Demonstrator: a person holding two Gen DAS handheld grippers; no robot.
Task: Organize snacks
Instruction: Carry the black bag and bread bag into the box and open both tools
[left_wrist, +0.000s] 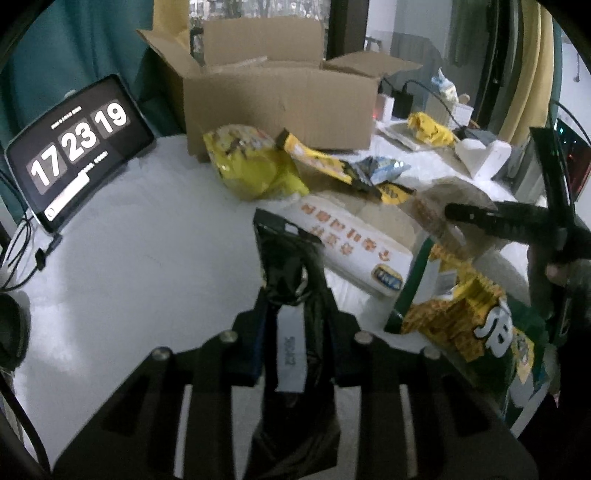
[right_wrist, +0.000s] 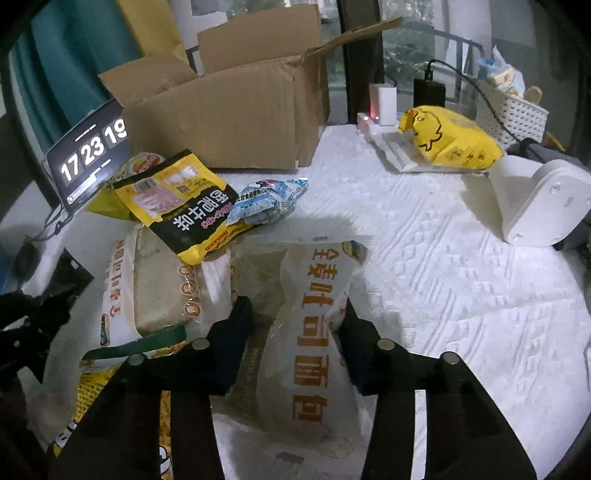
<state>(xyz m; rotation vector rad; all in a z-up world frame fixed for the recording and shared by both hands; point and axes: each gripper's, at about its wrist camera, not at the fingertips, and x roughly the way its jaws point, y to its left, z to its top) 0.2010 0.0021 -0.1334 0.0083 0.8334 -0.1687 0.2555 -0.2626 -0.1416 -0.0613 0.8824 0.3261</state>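
The left gripper (left_wrist: 295, 325) is pinching a black snack packet (left_wrist: 291, 280) between its fingers, the jaws nearly together on it. The packet's long axis is running toward 12 o'clock, its flat top edge pointing away from the camera and a white label strip facing up.

The right gripper (right_wrist: 295, 332) is straddling a clear bag of wholemeal bread (right_wrist: 314, 332) with orange lettering; its jaws are standing fairly wide at either side of the bag, and whether the pads are pressing it cannot be told. That bag is also lying lengthwise toward 12 o'clock.

In the right wrist view, at 9 o'clock of the bread bag, a second bread bag (right_wrist: 155, 288) is lying, with a green and yellow chip bag (right_wrist: 122, 354) at 8 o'clock.

Everything is resting on a white table (left_wrist: 122, 236); the right half is wearing a white embossed cloth (right_wrist: 443, 277).

Further on, a yellow and black packet (right_wrist: 181, 206), a small blue and white packet (right_wrist: 269, 203) and a yellow chip bag (left_wrist: 251, 166) are sitting heaped.

Behind them, at 12 o'clock, an open cardboard box (left_wrist: 277, 103) is standing, flaps raised. A tablet (left_wrist: 77, 147) reading 17 23 19 is leaning at 10 o'clock. At 2 o'clock, a yellow duck-print bag (right_wrist: 450, 140) and a white basket (right_wrist: 517, 114) are sitting before a window.
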